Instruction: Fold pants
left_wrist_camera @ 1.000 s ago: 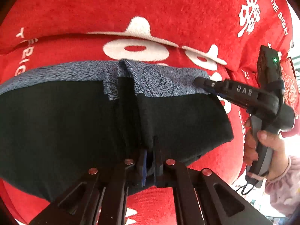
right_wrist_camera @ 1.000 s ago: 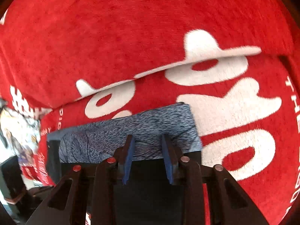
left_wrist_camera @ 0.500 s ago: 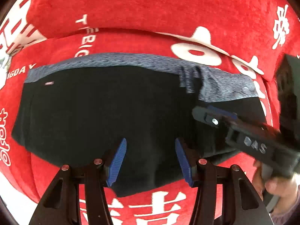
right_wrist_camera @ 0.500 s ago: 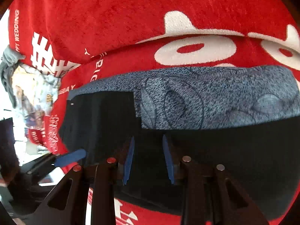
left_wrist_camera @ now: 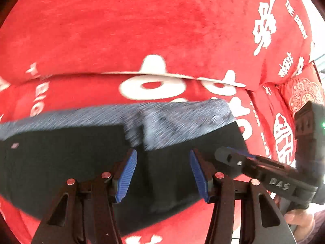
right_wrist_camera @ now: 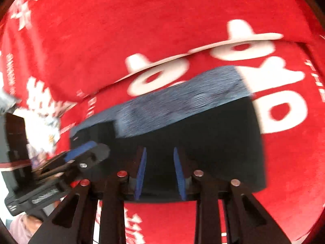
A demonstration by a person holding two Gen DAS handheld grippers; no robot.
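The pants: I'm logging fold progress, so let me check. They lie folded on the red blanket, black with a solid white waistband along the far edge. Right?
Not quite: the waistband is mottled blue-grey, not solid white, as the left wrist view shows. The rest holds: the pants are black and lie folded on the red blanket.

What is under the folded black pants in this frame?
The pants lie on a red plush cover with white lettering, which shows all around them. Their grey waistband is turned up on top. Whatever lies beneath the cloth itself is covered.
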